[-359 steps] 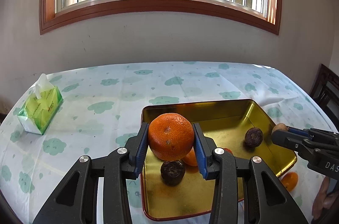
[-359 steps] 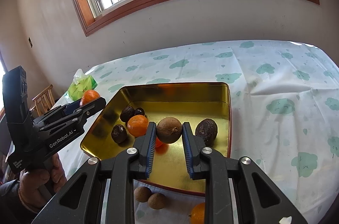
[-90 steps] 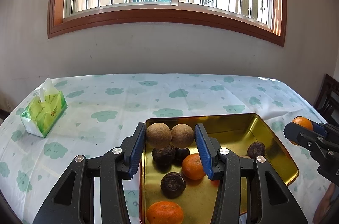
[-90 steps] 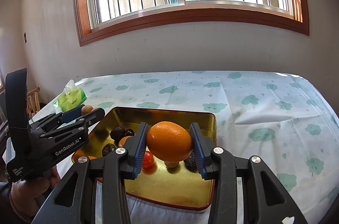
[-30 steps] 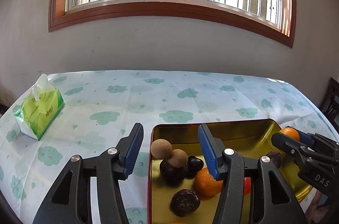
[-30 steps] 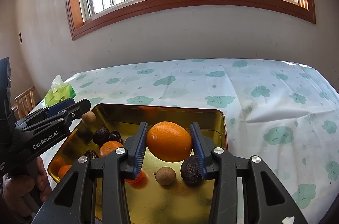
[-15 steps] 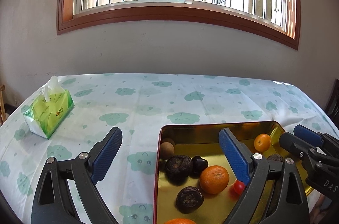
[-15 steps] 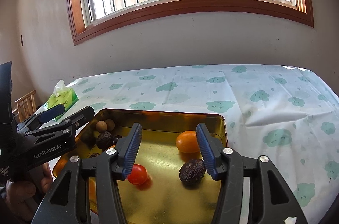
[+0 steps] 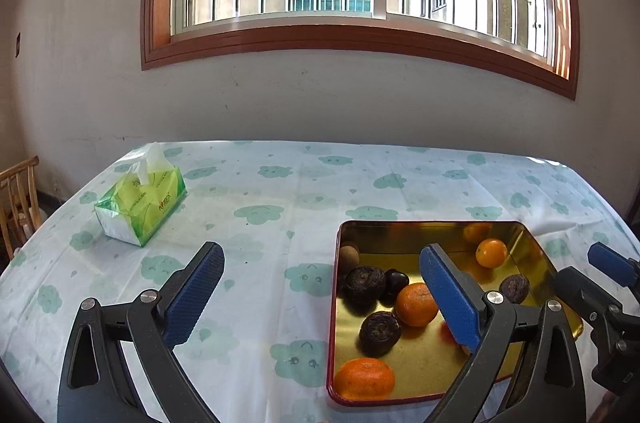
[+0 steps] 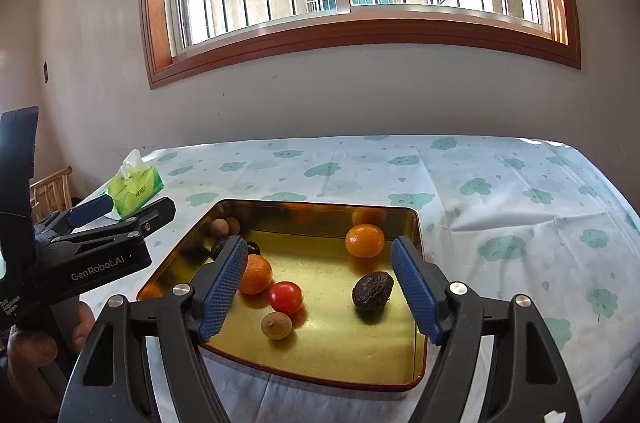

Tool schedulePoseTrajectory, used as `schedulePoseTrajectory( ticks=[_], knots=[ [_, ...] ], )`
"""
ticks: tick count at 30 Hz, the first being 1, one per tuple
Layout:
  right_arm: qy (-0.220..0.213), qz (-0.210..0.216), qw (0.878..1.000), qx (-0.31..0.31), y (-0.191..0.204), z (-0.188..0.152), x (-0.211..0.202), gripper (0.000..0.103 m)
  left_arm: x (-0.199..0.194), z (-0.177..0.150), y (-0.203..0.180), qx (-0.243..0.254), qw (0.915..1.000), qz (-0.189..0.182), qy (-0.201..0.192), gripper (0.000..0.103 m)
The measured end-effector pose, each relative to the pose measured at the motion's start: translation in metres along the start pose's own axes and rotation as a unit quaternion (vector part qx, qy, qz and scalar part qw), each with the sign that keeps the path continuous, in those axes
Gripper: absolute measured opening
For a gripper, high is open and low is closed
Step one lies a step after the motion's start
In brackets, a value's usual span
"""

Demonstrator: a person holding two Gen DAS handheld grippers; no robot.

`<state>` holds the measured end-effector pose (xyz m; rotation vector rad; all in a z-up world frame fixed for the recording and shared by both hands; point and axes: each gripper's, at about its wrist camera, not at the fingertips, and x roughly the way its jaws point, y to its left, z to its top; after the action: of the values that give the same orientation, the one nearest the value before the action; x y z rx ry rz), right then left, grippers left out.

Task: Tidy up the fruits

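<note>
The table [image 9: 280,183] carries a gold tray [image 10: 414,303] holding every fruit. The left gripper [image 9: 320,297] and right gripper [image 10: 316,291], both empty, are opening. An orange [image 10: 364,240] sits at the tray's one o'clock; a tomato [image 10: 285,297] near centre.

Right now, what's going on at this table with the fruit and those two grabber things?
A person is sorting fruit into a gold tin tray on the cloud-print tablecloth, holding a gripper in each hand. The left gripper and the right gripper hold nothing, and their jaws are opening. Oranges, a red tomato, dark wrinkled fruits and small brown round ones lie in the tray. A green tissue pack sits apart.
</note>
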<state>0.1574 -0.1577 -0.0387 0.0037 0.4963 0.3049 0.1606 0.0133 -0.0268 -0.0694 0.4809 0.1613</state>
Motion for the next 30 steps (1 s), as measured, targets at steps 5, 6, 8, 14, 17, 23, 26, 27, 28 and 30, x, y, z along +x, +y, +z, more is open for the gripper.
schedulePoseTrajectory(
  ticks=[5, 6, 8, 14, 17, 23, 26, 27, 28, 30],
  knots=[
    [-0.007, -0.004, 1.000, -0.007, 0.011, -0.005, -0.024, 0.082, -0.030, -0.003, 0.009, -0.013, 0.9998, -0.005, -0.012, 0.102],
    [-0.007, -0.005, 1.000, -0.008, 0.014, -0.007, -0.028, 0.083, -0.035, -0.004, 0.012, -0.019, 0.9997, -0.008, -0.013, 0.102],
    [-0.010, -0.008, 1.000, -0.007, 0.019, -0.011, -0.035, 0.090, -0.044, -0.006, 0.016, -0.028, 0.9995, -0.007, -0.011, 0.102],
    [-0.015, -0.020, 1.000, -0.015, 0.037, -0.020, -0.054, 0.092, -0.067, -0.012, 0.022, -0.031, 0.9994, 0.002, -0.013, 0.102],
    [-0.026, -0.023, 0.999, -0.021, 0.044, -0.021, -0.065, 0.095, -0.080, -0.014, 0.023, -0.023, 0.9994, 0.008, -0.025, 0.102],
    [-0.043, -0.021, 0.999, -0.026, 0.051, -0.018, -0.084, 0.098, -0.100, -0.015, 0.025, -0.014, 0.9991, 0.000, -0.039, 0.102],
    [-0.048, -0.020, 0.998, -0.031, 0.055, -0.017, -0.090, 0.099, -0.107, -0.014, 0.026, -0.012, 0.9989, -0.006, -0.045, 0.102],
    [-0.049, -0.020, 0.998, -0.033, 0.056, -0.017, -0.091, 0.099, -0.109, -0.014, 0.026, -0.012, 0.9988, -0.005, -0.047, 0.102],
    [-0.050, -0.020, 0.998, -0.035, 0.057, -0.017, -0.092, 0.099, -0.111, -0.013, 0.026, -0.011, 0.9988, -0.005, -0.048, 0.102],
    [-0.051, -0.020, 0.998, -0.037, 0.059, -0.017, -0.094, 0.100, -0.115, -0.013, 0.027, -0.011, 0.9986, -0.006, -0.051, 0.102]
  ],
)
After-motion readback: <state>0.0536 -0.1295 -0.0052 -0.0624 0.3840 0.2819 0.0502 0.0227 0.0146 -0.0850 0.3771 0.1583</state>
